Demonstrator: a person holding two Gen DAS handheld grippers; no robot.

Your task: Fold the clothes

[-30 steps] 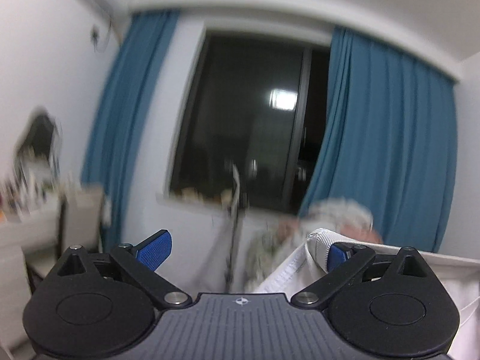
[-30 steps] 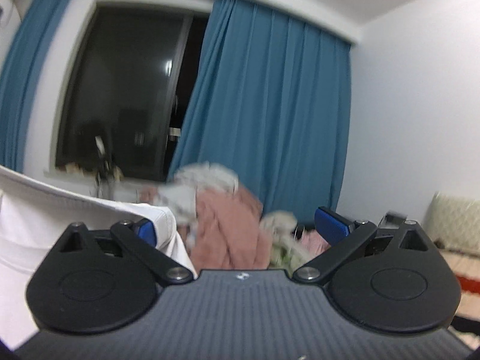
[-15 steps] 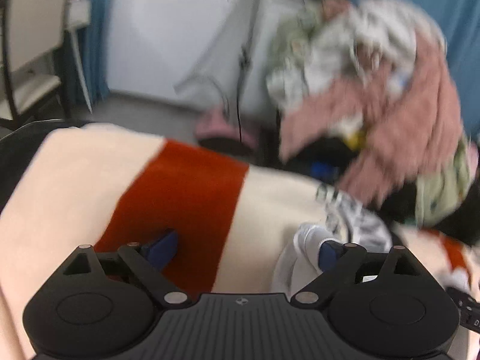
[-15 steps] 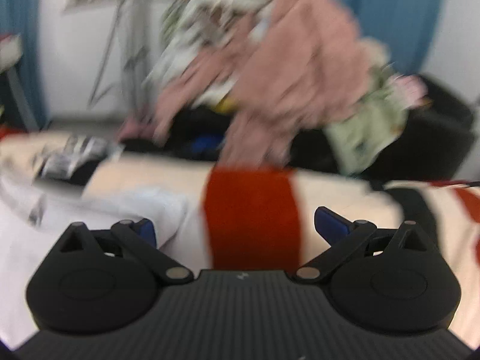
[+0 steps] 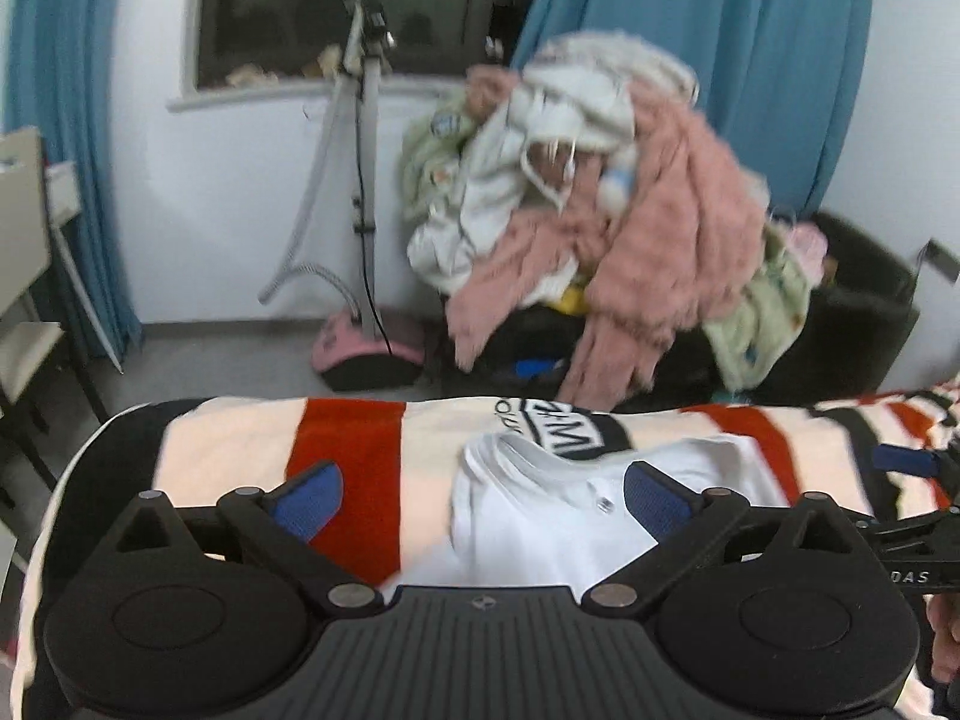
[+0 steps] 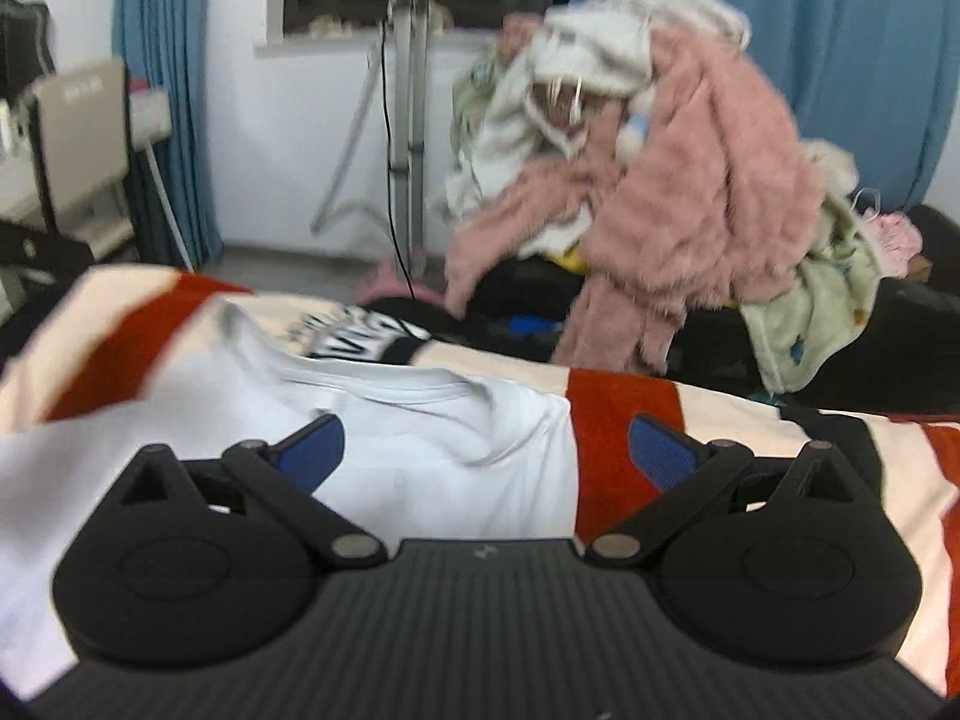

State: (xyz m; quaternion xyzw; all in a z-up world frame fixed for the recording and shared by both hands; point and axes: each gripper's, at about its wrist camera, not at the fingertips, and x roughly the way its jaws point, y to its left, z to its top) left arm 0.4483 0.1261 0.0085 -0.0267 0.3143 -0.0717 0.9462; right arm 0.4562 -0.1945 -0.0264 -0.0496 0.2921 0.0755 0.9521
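A white shirt (image 5: 540, 516) lies spread on a cream, red and black striped blanket (image 5: 354, 456). It also shows in the right wrist view (image 6: 420, 450). A printed black-and-white garment (image 5: 564, 429) lies just beyond its collar. My left gripper (image 5: 480, 495) is open and empty, low over the shirt's left part. My right gripper (image 6: 486, 450) is open and empty over the shirt's right edge. The right gripper's blue fingertip (image 5: 900, 459) shows at the right edge of the left wrist view.
A heap of pink, white and green clothes (image 5: 606, 192) sits on a dark chair beyond the bed. A garment steamer (image 5: 363, 204) stands left of it under the window. Blue curtains (image 5: 720, 60) hang behind. A chair (image 5: 24, 276) stands at the left.
Both grippers came down from facing the window to low over the bed. The white shirt they held up by its edge now lies on the blanket, free of both.
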